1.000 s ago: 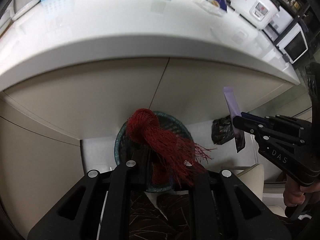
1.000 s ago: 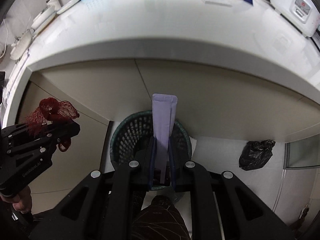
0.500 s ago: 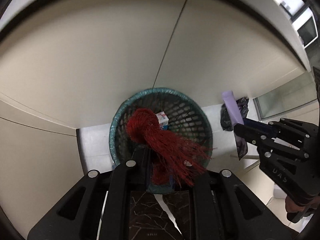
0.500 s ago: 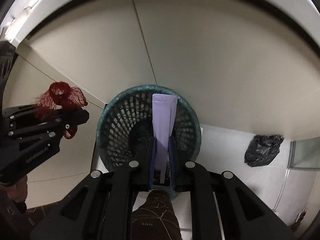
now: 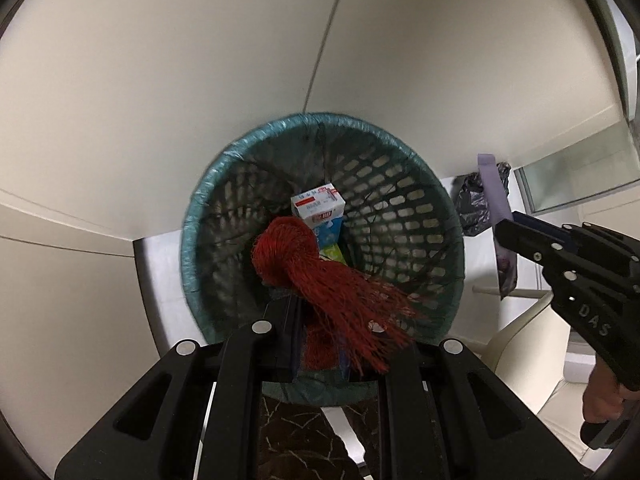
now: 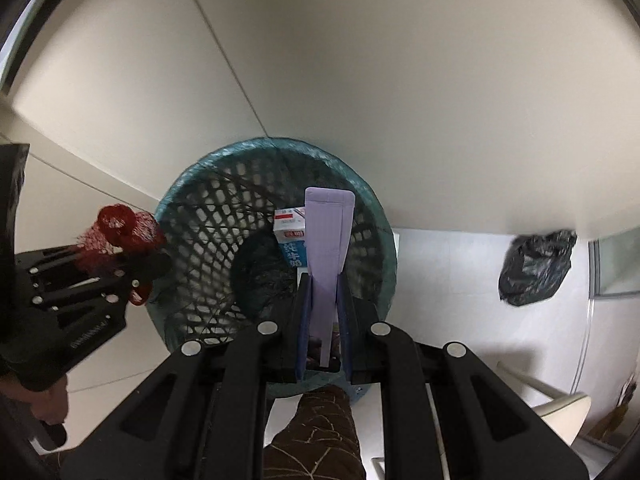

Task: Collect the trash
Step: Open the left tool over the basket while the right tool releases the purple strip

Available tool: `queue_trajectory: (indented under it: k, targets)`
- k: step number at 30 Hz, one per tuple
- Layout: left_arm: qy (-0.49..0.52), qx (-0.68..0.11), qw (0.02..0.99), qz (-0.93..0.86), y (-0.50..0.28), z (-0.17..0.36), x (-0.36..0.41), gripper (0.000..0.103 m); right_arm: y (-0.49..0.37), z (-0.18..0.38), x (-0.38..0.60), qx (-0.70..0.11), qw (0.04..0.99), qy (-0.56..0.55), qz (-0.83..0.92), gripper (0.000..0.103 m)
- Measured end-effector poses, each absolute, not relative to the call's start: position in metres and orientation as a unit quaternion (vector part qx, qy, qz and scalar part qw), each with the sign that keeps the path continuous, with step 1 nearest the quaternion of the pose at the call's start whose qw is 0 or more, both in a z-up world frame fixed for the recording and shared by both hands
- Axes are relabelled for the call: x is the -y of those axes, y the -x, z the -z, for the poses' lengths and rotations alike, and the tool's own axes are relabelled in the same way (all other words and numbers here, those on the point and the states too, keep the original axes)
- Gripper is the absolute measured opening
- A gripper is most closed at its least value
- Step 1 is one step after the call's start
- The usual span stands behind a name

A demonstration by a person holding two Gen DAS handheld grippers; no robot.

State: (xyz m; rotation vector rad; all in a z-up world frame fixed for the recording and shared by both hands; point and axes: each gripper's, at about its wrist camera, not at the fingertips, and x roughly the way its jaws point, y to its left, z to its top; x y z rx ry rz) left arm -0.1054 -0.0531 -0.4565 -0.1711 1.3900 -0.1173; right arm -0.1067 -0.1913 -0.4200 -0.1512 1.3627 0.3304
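My left gripper (image 5: 318,312) is shut on a red mesh net bag (image 5: 316,276) and holds it over the mouth of a teal mesh waste basket (image 5: 208,184). My right gripper (image 6: 325,280) is shut on a flat lilac packet (image 6: 329,232) that stands upright over the same basket (image 6: 192,200). A white and blue milk carton (image 5: 322,210) lies inside the basket; it also shows in the right wrist view (image 6: 290,236). The right gripper (image 5: 508,232) with the lilac packet (image 5: 494,184) appears right of the basket in the left view; the left gripper (image 6: 160,260) with the net bag (image 6: 120,224) appears on the left in the right view.
Beige cabinet doors (image 5: 200,60) rise right behind the basket. A black plastic bag (image 6: 536,268) lies on the white floor to the right. A cream chair (image 5: 532,344) stands at the lower right. A dark patterned slipper (image 6: 312,432) is under the right gripper.
Both grippers have dropped lower and closer to the basket with their loads. The countertop has left the view and the milk carton inside the basket now shows.
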Motion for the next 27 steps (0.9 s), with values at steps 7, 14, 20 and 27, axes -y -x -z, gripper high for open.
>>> queue_trajectory:
  k: [7,14,20,27]
  targets:
    - [0.068,-0.647,0.757,0.065,0.099,0.471,0.062,0.019,0.112,0.421,0.191,-0.624,0.763,0.075,-0.152,0.012]
    - [0.066,-0.628,0.773,0.068,0.096,0.464,0.063,0.050,0.110,0.418,0.190,-0.619,0.767,0.080,-0.148,0.012]
    - [0.084,-0.605,0.789,0.057,0.098,0.453,0.050,0.072,0.108,0.416,0.182,-0.615,0.768,0.081,-0.158,0.012]
    - [0.084,-0.584,0.807,0.024,0.110,0.437,0.025,0.096,0.104,0.421,0.158,-0.612,0.766,0.084,-0.178,0.013]
